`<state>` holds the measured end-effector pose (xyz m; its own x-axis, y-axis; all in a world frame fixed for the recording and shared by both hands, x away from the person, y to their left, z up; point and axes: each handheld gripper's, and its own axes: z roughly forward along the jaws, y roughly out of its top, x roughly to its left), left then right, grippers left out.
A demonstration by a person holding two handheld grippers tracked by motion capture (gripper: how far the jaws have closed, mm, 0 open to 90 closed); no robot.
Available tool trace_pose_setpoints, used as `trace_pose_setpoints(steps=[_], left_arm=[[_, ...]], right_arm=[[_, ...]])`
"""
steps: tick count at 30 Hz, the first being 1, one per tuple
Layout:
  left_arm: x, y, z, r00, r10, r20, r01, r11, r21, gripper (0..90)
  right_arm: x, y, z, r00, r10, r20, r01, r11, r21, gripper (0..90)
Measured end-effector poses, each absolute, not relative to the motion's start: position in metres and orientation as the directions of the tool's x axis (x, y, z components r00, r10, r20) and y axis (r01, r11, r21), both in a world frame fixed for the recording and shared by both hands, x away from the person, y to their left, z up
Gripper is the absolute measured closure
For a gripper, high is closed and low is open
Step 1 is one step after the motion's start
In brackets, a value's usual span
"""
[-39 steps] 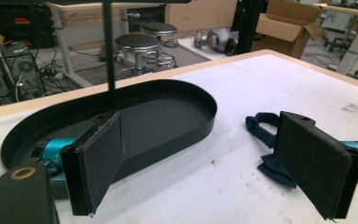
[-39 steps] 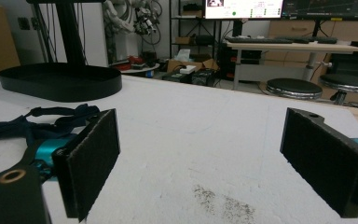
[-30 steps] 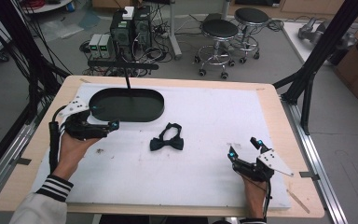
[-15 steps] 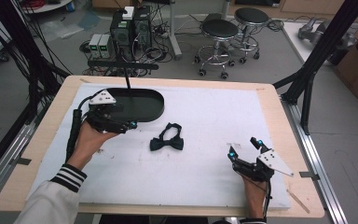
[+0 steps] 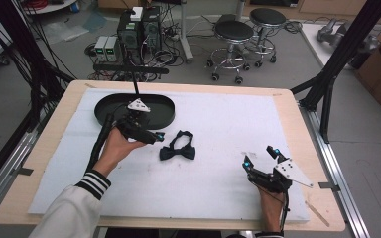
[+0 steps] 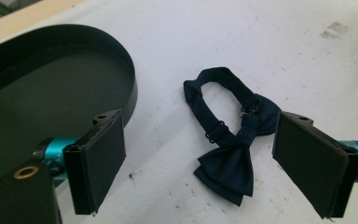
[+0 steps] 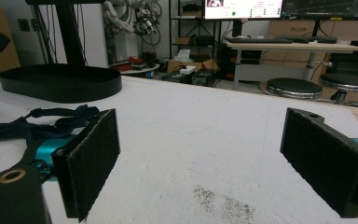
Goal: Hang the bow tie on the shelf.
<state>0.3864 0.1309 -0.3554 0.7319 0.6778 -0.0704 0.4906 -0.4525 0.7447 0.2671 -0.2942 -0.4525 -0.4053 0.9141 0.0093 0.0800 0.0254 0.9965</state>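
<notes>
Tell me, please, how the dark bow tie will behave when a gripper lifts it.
The bow tie is cloth with a thin looped strap, so it will probably hang limp. It looks light. It lies flat, so it should not roll.

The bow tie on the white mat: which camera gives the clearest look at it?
The left gripper view: the bow tie lies close up between the open left tool's jaws, with its knot, strap and clasp plain. The high view shows it small, beside the black tray. The right gripper view catches it side-on at the left edge, partly behind a jaw.
</notes>
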Motion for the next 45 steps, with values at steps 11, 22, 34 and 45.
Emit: trace_pose_setpoints(steps=[11,22,34,45], left_arm=[[0.393,0.104,-0.374,0.748,0.641,-0.172,0.551,-0.455,0.699,24.5],[0.399,0.093,-0.387,0.716,0.672,-0.191,0.613,-0.474,0.632,27.1],[0.404,0.084,-0.402,0.661,0.709,-0.246,0.692,-0.45,0.564,32.1],[0.41,0.079,-0.413,0.633,0.733,-0.249,0.718,-0.436,0.542,37.7]], right_arm=[[0.266,-0.294,-0.453,-0.403,0.915,0.016,0.08,0.018,0.997,10.9],[0.267,-0.295,-0.453,-0.402,0.915,0.02,0.074,0.011,0.997,10.9],[0.266,-0.296,-0.453,-0.402,0.915,0.036,0.079,-0.005,0.997,11.0],[0.266,-0.296,-0.453,-0.401,0.915,0.035,0.075,-0.006,0.997,11.0]])
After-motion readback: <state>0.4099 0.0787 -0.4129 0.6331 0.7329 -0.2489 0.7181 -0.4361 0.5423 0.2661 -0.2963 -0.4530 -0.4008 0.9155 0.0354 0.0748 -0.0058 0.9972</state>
